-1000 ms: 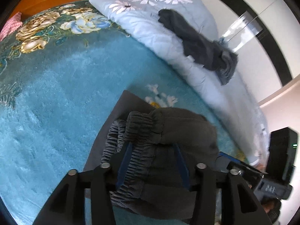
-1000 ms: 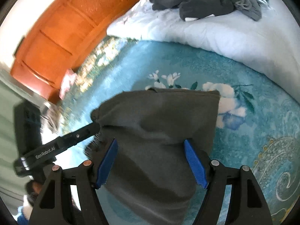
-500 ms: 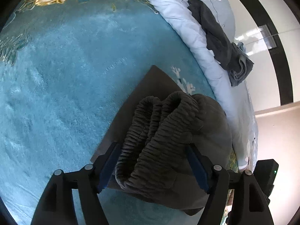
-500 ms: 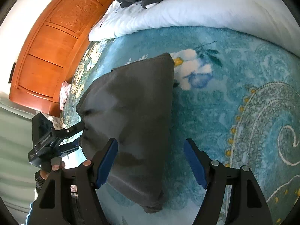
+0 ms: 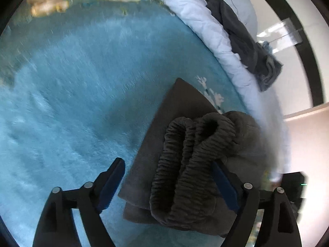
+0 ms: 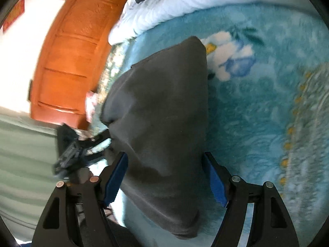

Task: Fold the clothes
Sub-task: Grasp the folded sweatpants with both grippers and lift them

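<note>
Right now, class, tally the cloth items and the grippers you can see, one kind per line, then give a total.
Dark grey garments: 2, folded trousers and a crumpled pile
Bed coverings: 2, teal blanket and pale quilt
Grippers: 2, left gripper and right gripper
Total: 6

A home bedroom: a plush teal flowered blanket (image 5: 72, 86) is covering the bed, a pale daisy-print quilt (image 5: 197, 14) lying alongside, a carved wooden headboard (image 6: 70, 57) standing behind.

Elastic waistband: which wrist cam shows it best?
Left wrist. The ribbed waistband sits bunched, unobstructed, between the opening jaws of the left gripper. The right wrist view shows only the smooth side of the pants; no ribbing visible.
</note>
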A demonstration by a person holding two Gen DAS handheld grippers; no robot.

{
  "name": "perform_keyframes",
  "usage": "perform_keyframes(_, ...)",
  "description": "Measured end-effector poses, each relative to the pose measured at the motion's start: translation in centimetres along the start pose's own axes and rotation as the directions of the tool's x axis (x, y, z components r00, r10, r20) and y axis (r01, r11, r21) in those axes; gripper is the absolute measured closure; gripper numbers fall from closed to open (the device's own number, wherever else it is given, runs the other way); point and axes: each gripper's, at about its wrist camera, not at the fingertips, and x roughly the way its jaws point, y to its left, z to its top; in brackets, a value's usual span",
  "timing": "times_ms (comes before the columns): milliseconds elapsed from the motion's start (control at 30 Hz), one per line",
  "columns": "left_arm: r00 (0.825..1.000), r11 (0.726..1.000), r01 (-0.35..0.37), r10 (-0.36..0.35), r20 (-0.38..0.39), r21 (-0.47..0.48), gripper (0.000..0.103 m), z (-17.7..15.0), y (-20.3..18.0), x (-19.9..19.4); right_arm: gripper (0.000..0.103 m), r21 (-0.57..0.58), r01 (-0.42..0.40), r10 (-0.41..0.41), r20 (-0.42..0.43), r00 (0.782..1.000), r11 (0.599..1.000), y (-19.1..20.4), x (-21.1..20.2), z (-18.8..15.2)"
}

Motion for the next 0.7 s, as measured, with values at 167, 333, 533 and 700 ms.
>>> perform_keyframes(167,0.973,0.963,0.22,-0.229,-0.039,-0.156,0.007,0.1,3.7,1.2,0.016,0.075,-0.15,0.147,0.036,0.988,0.986,-2.0,0.6,0.0)
perform_keyframes(333,0.97,0.971,0.234,-0.236,-0.059,-0.044,0.0,0.5,2.1,2.1,0.015,0.083,-0.144,0.143,0.027,0.989,0.986,-2.3,2.0,0.6)
perform_keyframes(533,0.971,0.973,0.228,-0.226,-0.081,0.025,0.0,1.7,0.5,2.8,0.015,0.068,-0.102,0.102,0.007,0.995,0.992,-1.8,2.4,1.2)
perform_keyframes(700,0.984,0.986,0.165,-0.164,-0.069,0.009,0.004,1.8,-0.1,2.7,0.015,0.128,-0.051,0.047,0.027,0.999,0.99,-1.8,2.5,1.3)
